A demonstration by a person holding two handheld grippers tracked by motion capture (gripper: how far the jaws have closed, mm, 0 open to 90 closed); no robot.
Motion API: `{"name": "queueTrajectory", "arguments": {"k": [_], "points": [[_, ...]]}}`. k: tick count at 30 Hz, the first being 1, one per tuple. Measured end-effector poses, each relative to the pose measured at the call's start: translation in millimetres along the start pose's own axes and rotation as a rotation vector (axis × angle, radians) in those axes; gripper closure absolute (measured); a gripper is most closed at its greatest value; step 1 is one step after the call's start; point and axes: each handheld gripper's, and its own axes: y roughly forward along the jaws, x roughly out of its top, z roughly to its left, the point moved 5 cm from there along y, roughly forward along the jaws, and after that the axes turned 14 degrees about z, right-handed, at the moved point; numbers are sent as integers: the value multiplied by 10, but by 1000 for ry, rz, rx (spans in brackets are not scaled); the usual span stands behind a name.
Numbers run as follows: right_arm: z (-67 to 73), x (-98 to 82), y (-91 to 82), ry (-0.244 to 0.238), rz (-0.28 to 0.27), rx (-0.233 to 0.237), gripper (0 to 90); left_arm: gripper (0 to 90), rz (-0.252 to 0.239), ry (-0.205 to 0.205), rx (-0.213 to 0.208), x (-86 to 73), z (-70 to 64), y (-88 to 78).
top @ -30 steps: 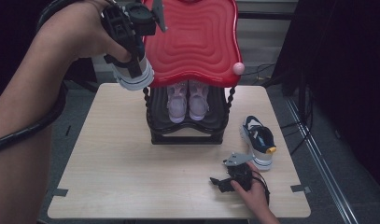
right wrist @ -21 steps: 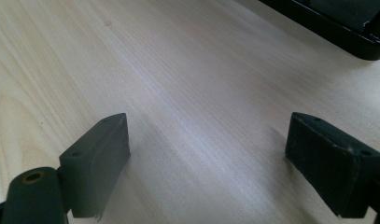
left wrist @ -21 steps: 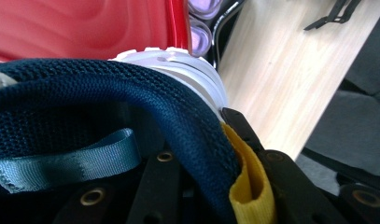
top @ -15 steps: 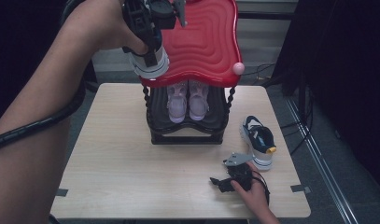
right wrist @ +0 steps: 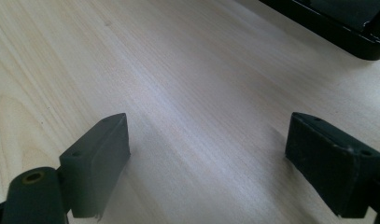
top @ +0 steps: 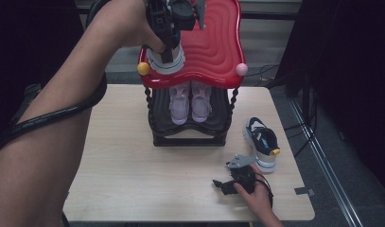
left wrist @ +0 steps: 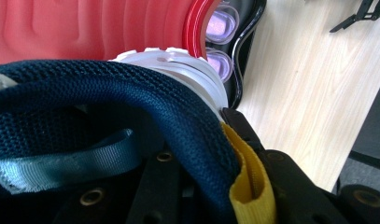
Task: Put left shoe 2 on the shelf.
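- Left gripper (top: 167,45): jaws clamped on the collar of a navy sneaker (top: 165,59), held over the left front corner of the rack's red top shelf (top: 214,47).
- Right gripper (top: 237,177): jaws apart, nothing between them, low over the table (top: 133,175), just beside the matching sneaker (top: 262,142).
- Lilac pair (top: 190,101) sits on the lower shelf.
- Risk: the wavy top and the nearness of the edge; released here, the shoe could tip off.

Pale wooden table (top: 124,161) bears shoe rack (top: 190,137); navy sneaker (top: 262,143) beside it.
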Motion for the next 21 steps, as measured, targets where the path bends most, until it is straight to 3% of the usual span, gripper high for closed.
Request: {"name": "queueTrajectory", "arguments": {"k": [10, 21], "points": [[-1, 0, 1, -1, -1, -1, 130, 770, 17, 49, 36, 184, 75, 136], [0, 0, 0, 0, 0, 0, 130, 768, 36, 82, 41, 304, 216, 245]]}}
